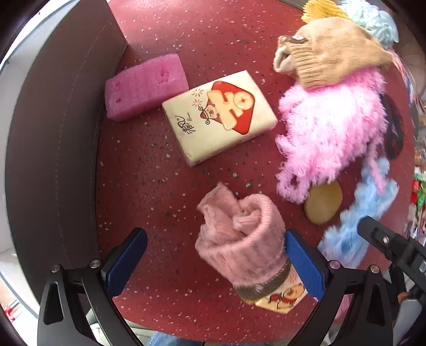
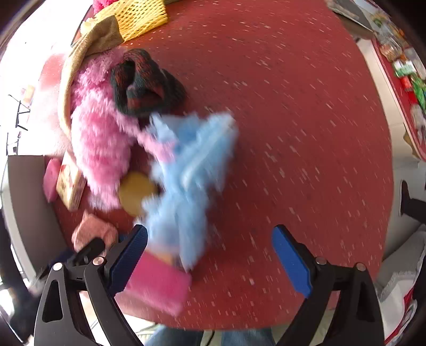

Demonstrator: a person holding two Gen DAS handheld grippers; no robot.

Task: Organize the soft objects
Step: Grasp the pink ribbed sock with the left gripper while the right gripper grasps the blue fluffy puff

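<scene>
left gripper (image 1: 213, 262): fingers wide apart, rolled pink knitted sock (image 1: 239, 239) between, ungripped | right gripper (image 2: 210, 255): fingers spread, empty | red speckled surface (image 1: 213, 48)

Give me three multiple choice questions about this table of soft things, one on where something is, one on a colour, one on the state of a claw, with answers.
1. Where does the tissue pack lie?
A. Beside the pink sponge
B. On top of the tan knit hat
C. Inside the yellow foam net

2. What colour is the tabletop?
A. Green
B. Speckled red
C. Plain white

3. How does the left claw stand?
A. Shut on the sponge
B. Out of view
C. Open, with the rolled pink sock between its fingers

Answers:
1 A: the pack sits flat on the table right next to the sponge.
2 B: red with pale flecks in both views.
3 C: the left pad is clear of the sock, with bare table between them.
</scene>
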